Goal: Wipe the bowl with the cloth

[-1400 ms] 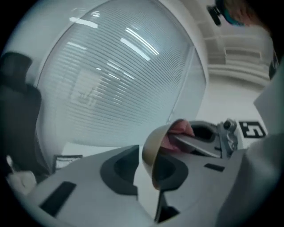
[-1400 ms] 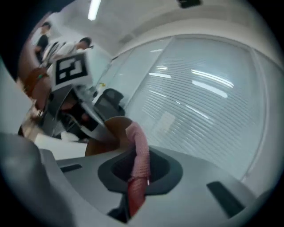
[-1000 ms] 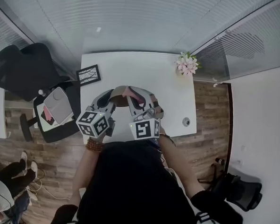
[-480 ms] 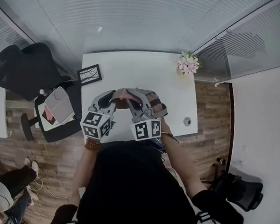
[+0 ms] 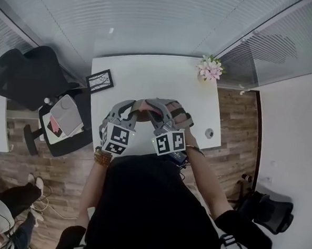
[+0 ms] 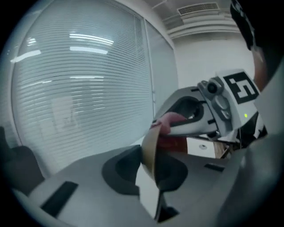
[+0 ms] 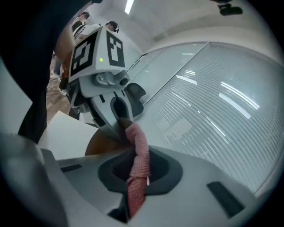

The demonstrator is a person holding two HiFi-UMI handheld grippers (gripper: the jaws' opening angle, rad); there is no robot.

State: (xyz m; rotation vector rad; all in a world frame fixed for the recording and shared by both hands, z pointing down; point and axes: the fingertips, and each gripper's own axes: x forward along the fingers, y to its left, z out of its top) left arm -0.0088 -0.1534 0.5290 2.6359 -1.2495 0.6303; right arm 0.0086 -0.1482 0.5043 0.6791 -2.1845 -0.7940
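Above the front of the white table (image 5: 159, 79), a brown bowl (image 5: 137, 105) is held on edge between both grippers. Its tan rim (image 6: 148, 148) stands between the jaws of my left gripper (image 6: 148, 167), which are opening but still hold the wall. My right gripper (image 7: 137, 174) is shut on a pink cloth (image 7: 140, 162), whose free end lies against the bowl's brown side (image 7: 98, 144). From the left gripper view the cloth (image 6: 171, 120) presses at the bowl's upper rim. Seen from the head, the left gripper (image 5: 127, 107) and right gripper (image 5: 149, 106) nearly meet.
A pot of pink flowers (image 5: 209, 70) stands at the table's far right corner, a black picture frame (image 5: 100, 82) at its left edge, and a small round object (image 5: 208, 133) at the front right. A black office chair (image 5: 24, 74) and a loaded stool (image 5: 67, 118) stand to the left.
Both grippers have drifted a little to the right with the bowl and cloth between them. The left gripper's cube has turned closer to the right one.
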